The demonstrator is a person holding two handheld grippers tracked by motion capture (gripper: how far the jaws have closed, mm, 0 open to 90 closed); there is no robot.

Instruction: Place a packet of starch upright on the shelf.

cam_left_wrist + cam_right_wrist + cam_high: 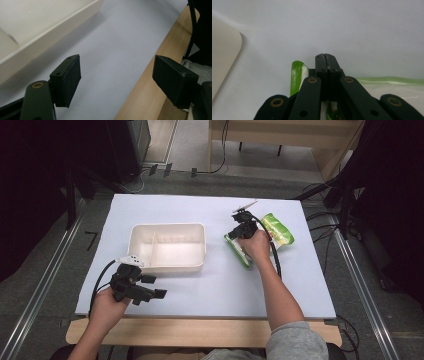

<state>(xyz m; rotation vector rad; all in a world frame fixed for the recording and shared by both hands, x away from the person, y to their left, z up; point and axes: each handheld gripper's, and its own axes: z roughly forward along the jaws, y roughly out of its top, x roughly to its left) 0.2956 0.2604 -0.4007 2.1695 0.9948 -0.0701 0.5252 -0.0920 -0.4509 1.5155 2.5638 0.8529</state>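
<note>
A green and white snack packet [280,232] lies flat on the white sheet, right of centre. My right gripper [241,220] rests over its left end, jaws shut tight. In the right gripper view the closed tips [327,61] meet above the sheet, with the packet's green edge [295,77] just below them; nothing visible sits between the tips. A cream two-compartment tray [167,265] stands left of centre. My left gripper [155,286] hovers near the front edge, just in front of the tray, open [120,75] with bare sheet between its pads.
The white sheet [225,290] covers most of the table, with a wooden strip [200,330] along the front. The tray's long wall [50,32] runs close to my left gripper. The tray's rounded corner [224,57] lies left of my right gripper. Cables trail at both sides.
</note>
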